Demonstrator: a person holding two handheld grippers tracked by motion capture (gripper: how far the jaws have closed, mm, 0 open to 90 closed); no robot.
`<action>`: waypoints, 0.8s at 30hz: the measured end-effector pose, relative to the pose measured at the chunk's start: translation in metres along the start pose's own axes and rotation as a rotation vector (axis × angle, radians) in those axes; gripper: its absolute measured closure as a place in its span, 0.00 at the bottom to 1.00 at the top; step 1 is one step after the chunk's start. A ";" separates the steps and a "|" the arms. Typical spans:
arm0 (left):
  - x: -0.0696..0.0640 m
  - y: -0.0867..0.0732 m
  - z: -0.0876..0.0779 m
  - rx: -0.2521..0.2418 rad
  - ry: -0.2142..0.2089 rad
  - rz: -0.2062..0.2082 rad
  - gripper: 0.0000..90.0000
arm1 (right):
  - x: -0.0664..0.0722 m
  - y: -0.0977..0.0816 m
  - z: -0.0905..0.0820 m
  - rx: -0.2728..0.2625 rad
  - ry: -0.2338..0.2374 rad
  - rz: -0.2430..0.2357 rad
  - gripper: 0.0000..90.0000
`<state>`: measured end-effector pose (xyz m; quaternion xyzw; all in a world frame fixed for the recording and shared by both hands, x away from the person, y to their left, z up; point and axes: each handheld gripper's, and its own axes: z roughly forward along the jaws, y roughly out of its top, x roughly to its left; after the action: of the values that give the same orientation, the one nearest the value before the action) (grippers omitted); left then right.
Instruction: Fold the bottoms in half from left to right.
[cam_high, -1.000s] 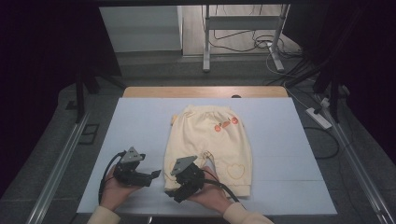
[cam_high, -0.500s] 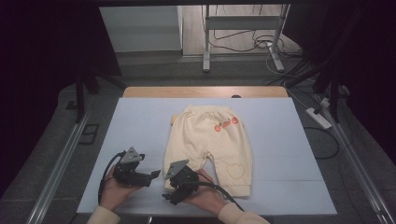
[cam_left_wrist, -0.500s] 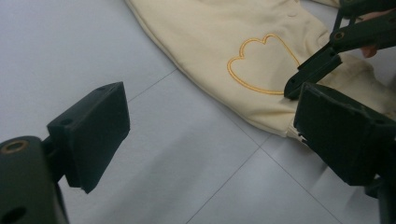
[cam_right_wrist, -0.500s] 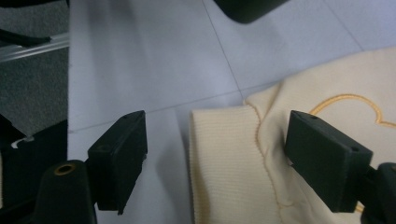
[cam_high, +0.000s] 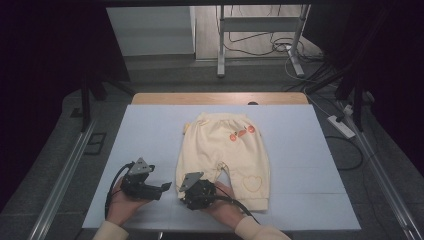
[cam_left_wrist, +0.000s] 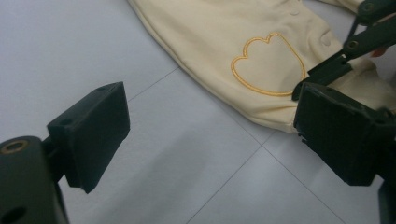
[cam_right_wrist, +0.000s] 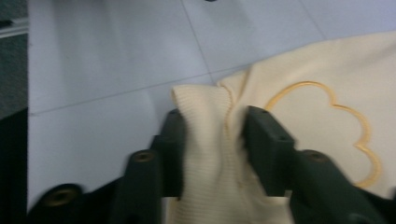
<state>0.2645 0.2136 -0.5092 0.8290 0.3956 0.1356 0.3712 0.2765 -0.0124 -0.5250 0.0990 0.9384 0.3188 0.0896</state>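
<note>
Lying flat on the pale table (cam_high: 150, 130), waistband toward the far edge and both leg cuffs toward the person: a pair of cream baby trousers (cam_high: 225, 150) with a small orange motif near the waist and a heart outline stitched on one leg. Long axis running straight away from the person, near to far.

Right tongs (cam_high: 192, 192) at the near cuff of the left-hand leg, closed on the ribbed cuff (cam_right_wrist: 205, 135); in the right gripper view, cloth bunched and pinched between the two black jaws, a stitched outline just beside them. Firmness of the grip hard to judge through the blur.

Left tongs (cam_high: 161, 188) just beside the garment's near left corner, over bare table, jaws spread wide and holding nothing. In the left gripper view, trouser leg and its stitched outline (cam_left_wrist: 268, 63) ahead and to the right, right tongs already at the cuff there.

Probably a fold or a straightening from the cuff end. Cuff already in the right hand; left hand nearer the garment's left edge, so free to take that side. The other cuff farther off, past the right hand.
</note>
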 end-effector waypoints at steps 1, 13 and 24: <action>0.000 0.000 0.000 0.002 0.000 0.002 0.12 | -0.001 0.000 -0.001 0.003 0.001 -0.001 0.76; 0.000 0.002 0.003 0.016 0.013 0.012 0.12 | -0.007 0.006 -0.018 -0.037 0.044 0.036 0.89; 0.006 0.017 0.006 -0.012 0.013 -0.008 0.12 | -0.007 0.005 -0.023 -0.058 0.073 0.041 0.89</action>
<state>0.2812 0.2080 -0.5015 0.8243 0.4004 0.1419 0.3742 0.2788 -0.0231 -0.5031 0.1036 0.9292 0.3510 0.0516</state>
